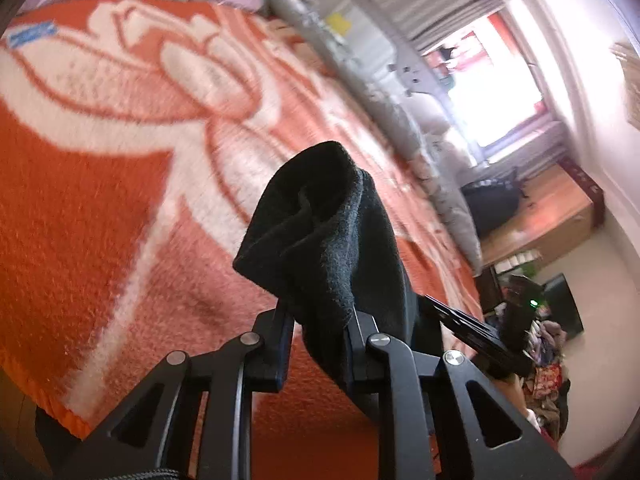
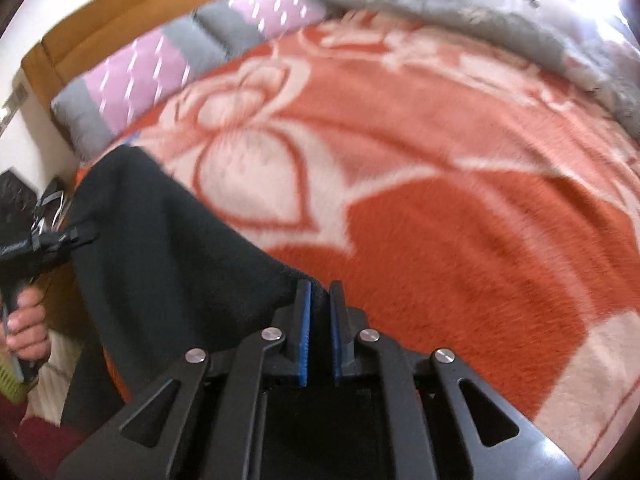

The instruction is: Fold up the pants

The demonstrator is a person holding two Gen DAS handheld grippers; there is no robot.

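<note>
Gripping black pants [image 1: 320, 236], left gripper [image 1: 320, 316] clenched, right gripper [image 2: 319, 292] clamping pants over orange blanket [image 2: 460, 240]

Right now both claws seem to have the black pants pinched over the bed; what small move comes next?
Probably carry both claws out over the orange floral blanket and lower. The left claw and right claw each pinch the black pants, which hang off the bed edge, not spread flat.

Pants [image 1: 320, 232] bunched between left gripper [image 1: 320, 320] fingers, above blanket [image 1: 120, 200]; pillow [image 2: 160, 68] behind blanket, quilt [image 2: 540, 28] along its far side
</note>
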